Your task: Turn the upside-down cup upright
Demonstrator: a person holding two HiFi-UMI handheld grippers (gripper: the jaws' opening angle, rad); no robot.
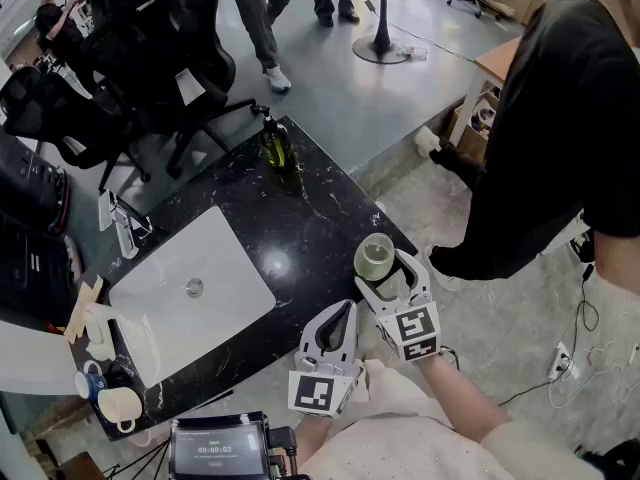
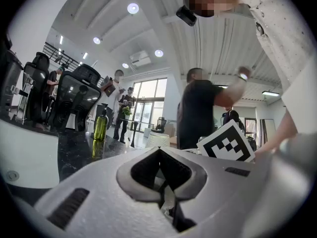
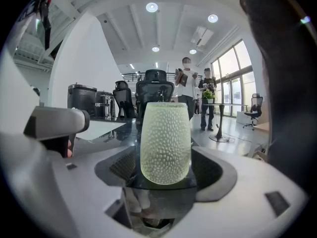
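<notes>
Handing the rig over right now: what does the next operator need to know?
Left gripper: jaws together, empty, beside the right one.
Right gripper: jaws apart, one either side of the cup, not touching it.
Cup stands on the black table near its edge.
Its rounded end is down, so it looks upright already; confirm the mouth is up, then back away.

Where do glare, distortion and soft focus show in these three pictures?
Head view: a white glare spot lies on the glossy black table. Left gripper view: strong fisheye bending, dark round border; the left tongs near the lens look soft. Right gripper view: same fisheye; the cup is sharp, the ceiling lights blown out.
</notes>
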